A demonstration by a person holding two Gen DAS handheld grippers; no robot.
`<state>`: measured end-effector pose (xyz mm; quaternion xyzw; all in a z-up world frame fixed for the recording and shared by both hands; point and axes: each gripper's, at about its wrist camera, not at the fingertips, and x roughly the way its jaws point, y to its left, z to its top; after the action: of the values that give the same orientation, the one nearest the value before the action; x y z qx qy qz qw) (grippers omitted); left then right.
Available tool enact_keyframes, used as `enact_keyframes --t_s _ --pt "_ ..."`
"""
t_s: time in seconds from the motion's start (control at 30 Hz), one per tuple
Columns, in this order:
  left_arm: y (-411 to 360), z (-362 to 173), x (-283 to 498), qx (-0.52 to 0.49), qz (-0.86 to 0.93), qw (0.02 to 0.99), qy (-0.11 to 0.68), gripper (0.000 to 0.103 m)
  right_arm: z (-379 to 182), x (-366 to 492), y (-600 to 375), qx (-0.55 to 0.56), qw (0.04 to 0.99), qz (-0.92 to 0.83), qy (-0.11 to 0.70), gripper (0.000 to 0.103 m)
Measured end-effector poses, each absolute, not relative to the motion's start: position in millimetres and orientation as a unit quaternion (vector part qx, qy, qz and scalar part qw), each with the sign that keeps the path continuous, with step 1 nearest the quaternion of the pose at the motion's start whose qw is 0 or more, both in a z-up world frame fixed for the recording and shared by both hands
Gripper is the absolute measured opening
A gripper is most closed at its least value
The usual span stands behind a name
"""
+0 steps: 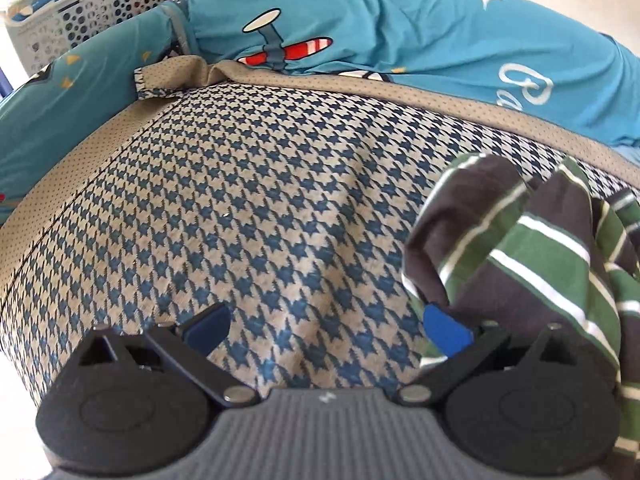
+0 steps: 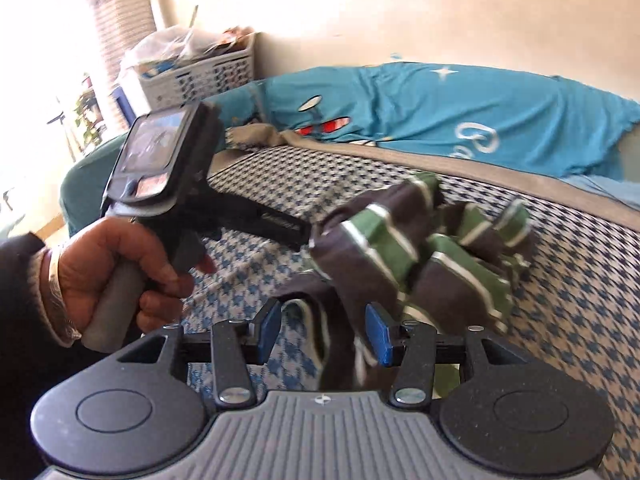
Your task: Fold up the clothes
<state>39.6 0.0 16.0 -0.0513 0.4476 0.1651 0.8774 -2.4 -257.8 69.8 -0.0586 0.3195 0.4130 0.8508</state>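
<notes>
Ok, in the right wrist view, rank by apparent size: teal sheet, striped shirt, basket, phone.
1. Teal sheet
2. Striped shirt
3. Basket and phone look alike; the phone is nearer, so unsure.

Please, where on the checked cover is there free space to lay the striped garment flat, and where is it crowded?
The houndstooth cover is bare between its beige border and the striped garment, ahead of the left gripper. It is crowded on the garment's side and at the far edge, where the blue sheet is bunched.
</notes>
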Motion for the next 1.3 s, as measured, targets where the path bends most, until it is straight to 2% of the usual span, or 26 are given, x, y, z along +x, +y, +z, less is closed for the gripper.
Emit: enact_keyframes --t_s 0.2,0.53,0.73,0.77,0.8,0.83,0.9,1.07,1.3 --pt "16.1 15.6 40.5 -0.074 0.166 0.874 0.451 0.103 42.3 -0.7 -213.3 -0.118 0.839 0.424 0.319 0.046" --pt "33.6 12.4 36.5 -0.101 0.158 0.869 0.458 0.103 11.3 -2.5 -171.3 -0.231 0.853 0.387 0.265 0.047" --pt "40.2 10.0 35.9 -0.116 0.153 0.865 0.464 0.103 -6.3 3.5 -164.9 -0.257 0.855 0.368 0.258 0.045" --pt "40.2 10.2 35.8 -0.117 0.152 0.865 0.464 0.103 -7.7 4.9 -164.2 -0.254 0.856 0.368 0.26 0.043" --pt "40.3 10.5 35.8 -0.118 0.15 0.865 0.464 0.103 -8.7 6.6 -164.0 -0.25 0.856 0.369 0.263 0.032" --pt "40.4 10.7 35.7 -0.119 0.148 0.865 0.464 0.103 -9.1 8.5 -164.2 -0.245 0.856 0.368 0.27 0.014" --pt "40.2 11.8 35.3 -0.117 0.148 0.867 0.461 0.103 -8.1 11.3 -165.6 -0.233 0.857 0.364 0.281 0.004" --pt "41.7 19.3 33.2 -0.113 0.156 0.874 0.446 0.103 9.9 1.5 -173.9 -0.193 0.854 0.393 0.28 0.003" --pt "40.7 32.3 29.2 -0.111 0.151 0.888 0.42 0.103 23.1 -43.1 -172.8 -0.169 0.785 0.511 0.305 0.003"
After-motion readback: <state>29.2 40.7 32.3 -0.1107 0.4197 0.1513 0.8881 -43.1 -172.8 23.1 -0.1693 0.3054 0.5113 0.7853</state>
